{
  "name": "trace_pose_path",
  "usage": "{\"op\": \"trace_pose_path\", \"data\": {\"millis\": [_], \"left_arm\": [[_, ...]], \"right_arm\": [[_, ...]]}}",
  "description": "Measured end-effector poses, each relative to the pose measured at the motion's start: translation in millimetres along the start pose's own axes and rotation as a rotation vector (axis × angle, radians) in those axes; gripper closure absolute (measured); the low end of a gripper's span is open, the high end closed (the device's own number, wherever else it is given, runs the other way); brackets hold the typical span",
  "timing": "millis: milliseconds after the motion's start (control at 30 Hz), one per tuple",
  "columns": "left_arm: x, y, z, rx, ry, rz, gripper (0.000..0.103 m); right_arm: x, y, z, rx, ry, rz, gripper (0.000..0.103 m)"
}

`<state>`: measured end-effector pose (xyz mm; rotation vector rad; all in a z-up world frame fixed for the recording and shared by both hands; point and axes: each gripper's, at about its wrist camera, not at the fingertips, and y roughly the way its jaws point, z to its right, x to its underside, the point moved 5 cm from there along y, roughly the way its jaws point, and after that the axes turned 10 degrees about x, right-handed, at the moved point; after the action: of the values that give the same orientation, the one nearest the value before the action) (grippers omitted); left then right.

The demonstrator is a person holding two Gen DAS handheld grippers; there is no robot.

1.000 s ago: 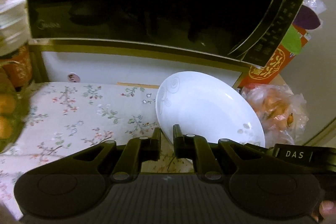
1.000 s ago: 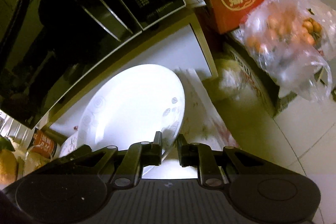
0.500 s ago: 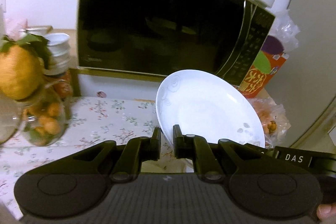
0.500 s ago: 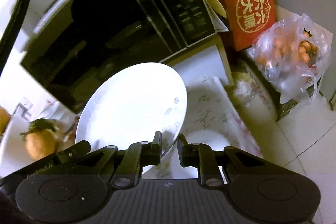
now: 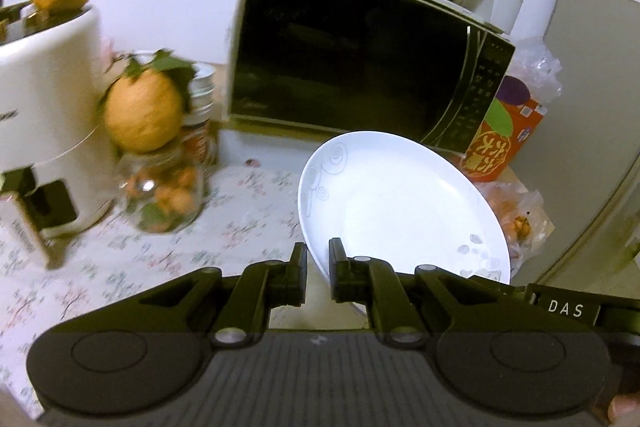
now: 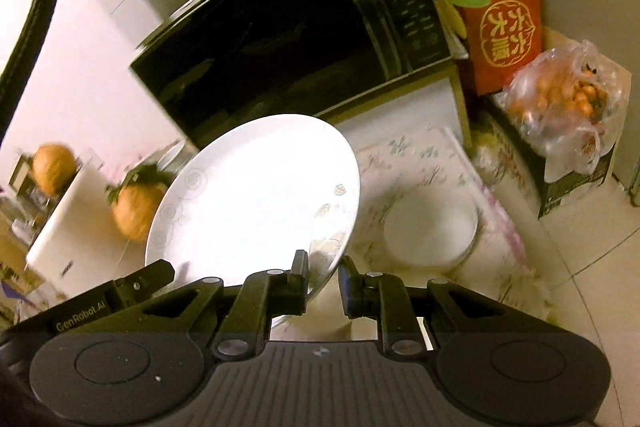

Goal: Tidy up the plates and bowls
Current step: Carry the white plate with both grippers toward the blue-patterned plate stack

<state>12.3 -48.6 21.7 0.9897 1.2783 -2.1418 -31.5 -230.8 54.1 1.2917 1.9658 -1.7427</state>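
Left wrist view showed the left gripper (image 5: 318, 261) pinching the white plate (image 5: 400, 203) by its near rim, tilted above the flowered tablecloth (image 5: 232, 219). The right gripper (image 6: 322, 273) clamped the opposite rim; a white bowl (image 6: 430, 229) sat near the tablecloth's right edge.

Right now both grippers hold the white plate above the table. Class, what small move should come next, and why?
Probably carry the plate across and lower it toward the white bowl on the floral cloth. Left gripper and right gripper clamp opposite rims, so both must travel together.
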Motion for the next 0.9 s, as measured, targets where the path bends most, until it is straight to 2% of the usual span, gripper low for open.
{"op": "trace_pose_path", "data": {"millis": [233, 567, 900], "left_arm": [[33, -15, -31, -0.032, -0.068, -0.034, 0.094], [52, -31, -63, -0.071, -0.123, -0.045, 0.094], [71, -39, -76, -0.131, -0.134, -0.076, 0.094]], "right_arm": [[33, -5, -24, -0.033, -0.051, -0.038, 0.087], [61, 9, -50, -0.06, -0.156, -0.091, 0.087], [85, 23, -65, -0.066, -0.227, -0.164, 0.087]]}}
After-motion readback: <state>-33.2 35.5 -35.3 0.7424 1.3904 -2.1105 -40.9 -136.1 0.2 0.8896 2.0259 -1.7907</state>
